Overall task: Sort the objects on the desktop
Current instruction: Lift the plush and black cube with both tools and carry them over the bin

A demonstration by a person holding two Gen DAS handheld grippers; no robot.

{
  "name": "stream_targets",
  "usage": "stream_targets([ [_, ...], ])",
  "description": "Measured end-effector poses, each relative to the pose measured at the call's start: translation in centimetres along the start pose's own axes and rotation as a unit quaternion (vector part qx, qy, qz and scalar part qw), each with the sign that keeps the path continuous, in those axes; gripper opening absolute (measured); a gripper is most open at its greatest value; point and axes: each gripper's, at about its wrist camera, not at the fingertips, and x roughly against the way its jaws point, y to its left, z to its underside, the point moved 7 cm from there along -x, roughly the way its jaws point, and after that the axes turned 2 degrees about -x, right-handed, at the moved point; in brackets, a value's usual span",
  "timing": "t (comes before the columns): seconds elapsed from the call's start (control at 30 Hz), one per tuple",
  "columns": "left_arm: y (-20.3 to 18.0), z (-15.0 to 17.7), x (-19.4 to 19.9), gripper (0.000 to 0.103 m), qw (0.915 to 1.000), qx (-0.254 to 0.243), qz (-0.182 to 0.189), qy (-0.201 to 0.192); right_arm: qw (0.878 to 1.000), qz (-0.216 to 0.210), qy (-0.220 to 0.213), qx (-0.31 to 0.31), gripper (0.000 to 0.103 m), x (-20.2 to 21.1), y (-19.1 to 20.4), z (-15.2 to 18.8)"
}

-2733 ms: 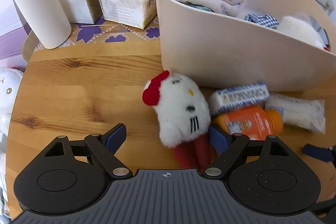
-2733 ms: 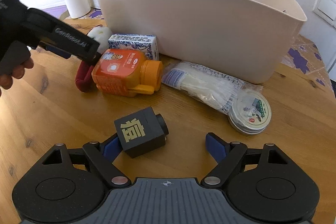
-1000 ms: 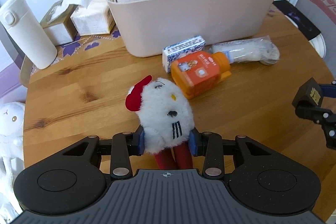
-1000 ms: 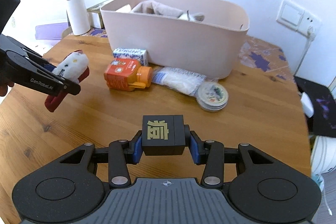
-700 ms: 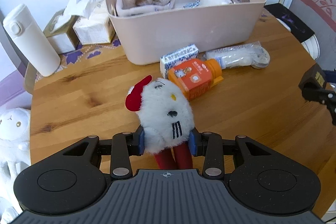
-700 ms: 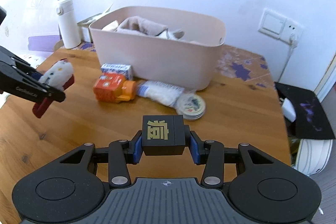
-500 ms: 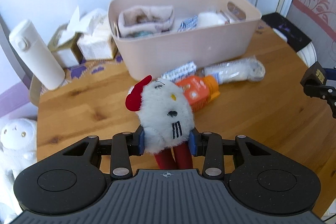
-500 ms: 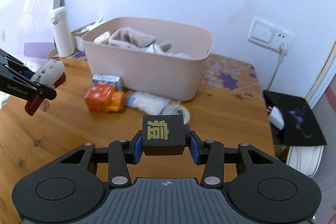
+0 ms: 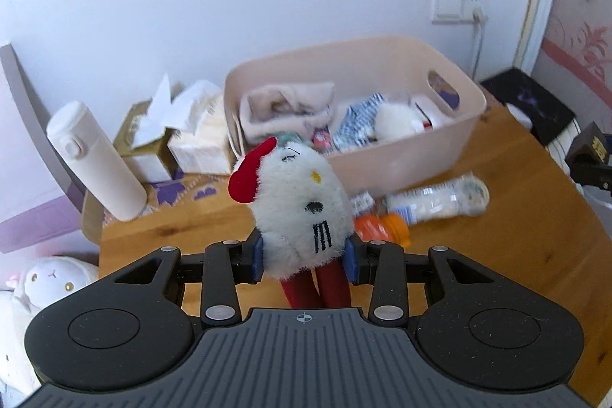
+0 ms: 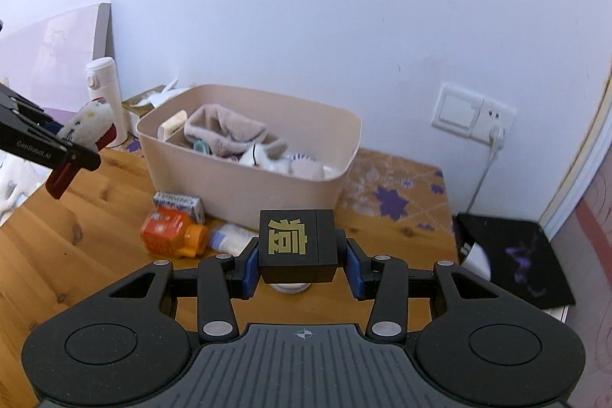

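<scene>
Nearest the left wrist camera, the left gripper (image 9: 304, 260) pinches a white plush kitten toy (image 9: 300, 213) by its lower body, both blue pads pressed into the fur, so the head with its red bow stands up and the red legs hang down behind the pads; that low squeeze probably keeps the soft toy from slipping out. Likewise, the right gripper (image 10: 302, 262) is clamped on a black cube with a gold character (image 10: 297, 245), pads flat against its two opposite sides, a sound hold for a rigid box. Both are held in the air over the wooden table (image 10: 57, 255), apparently for carrying to the bin. Below and farther off, an orange bottle (image 10: 172, 230), a small blue-and-white carton (image 10: 179, 204) and a clear plastic packet (image 9: 436, 203) lie unsorted against the front of the beige storage bin (image 10: 267, 186), which already holds a folded towel and other soft items. Beyond it, to the left, stand tissue boxes (image 9: 176, 144) and a white thermos (image 9: 95, 159).
</scene>
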Motion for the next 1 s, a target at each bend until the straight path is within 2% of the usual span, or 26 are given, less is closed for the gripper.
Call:
stream_targets([
  [0.63,0.1,-5.4,-1.1,0.039,0.9991,0.026,-0.021,-0.026,0.998,-0.029,-0.037,0.033,0.041,-2.1,-0.3,-6.5],
  [1.0,-0.4,-7.9,-3.9,0.039,0.9984,0.042,-0.033,-0.016,0.996,-0.047,-0.051,0.054,0.041,-5.0,0.8,-9.0],
])
